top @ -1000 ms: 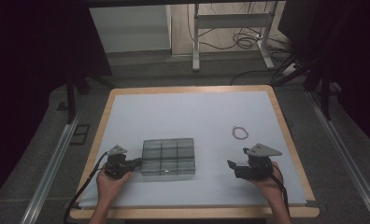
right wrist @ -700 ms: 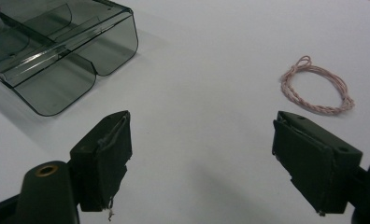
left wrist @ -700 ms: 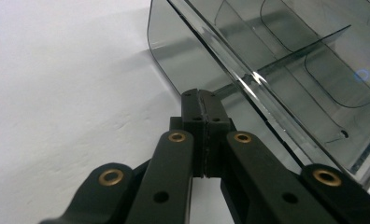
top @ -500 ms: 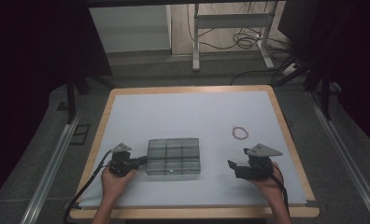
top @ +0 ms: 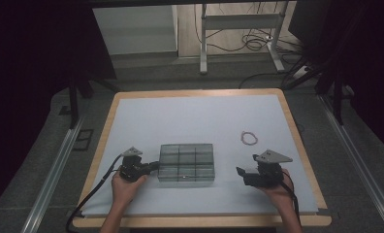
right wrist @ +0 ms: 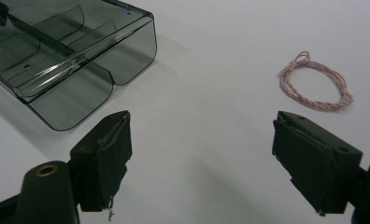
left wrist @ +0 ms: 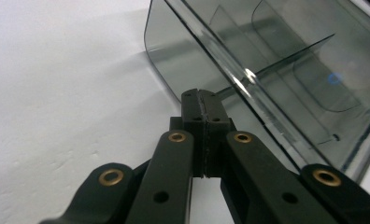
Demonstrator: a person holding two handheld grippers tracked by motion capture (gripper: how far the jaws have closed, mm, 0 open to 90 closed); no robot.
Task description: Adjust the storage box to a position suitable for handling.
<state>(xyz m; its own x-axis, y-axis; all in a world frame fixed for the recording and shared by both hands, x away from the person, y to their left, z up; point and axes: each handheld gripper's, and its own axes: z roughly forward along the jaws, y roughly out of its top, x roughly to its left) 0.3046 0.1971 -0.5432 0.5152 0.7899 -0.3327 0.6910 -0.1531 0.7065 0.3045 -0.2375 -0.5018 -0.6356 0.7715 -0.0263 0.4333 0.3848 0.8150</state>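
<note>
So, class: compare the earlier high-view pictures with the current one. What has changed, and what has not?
The left gripper, jaws shut and empty, has moved right across the table, up to the left wall of the clear box. The box has shifted slightly right. The right gripper, jaws open, and the pink loop stayed put.

One clear compartment box [top: 186,163], divided into nine cells. One pink twisted cord loop [top: 249,138]. Two handheld grippers: left gripper [top: 151,167], right gripper [top: 240,174].
</note>
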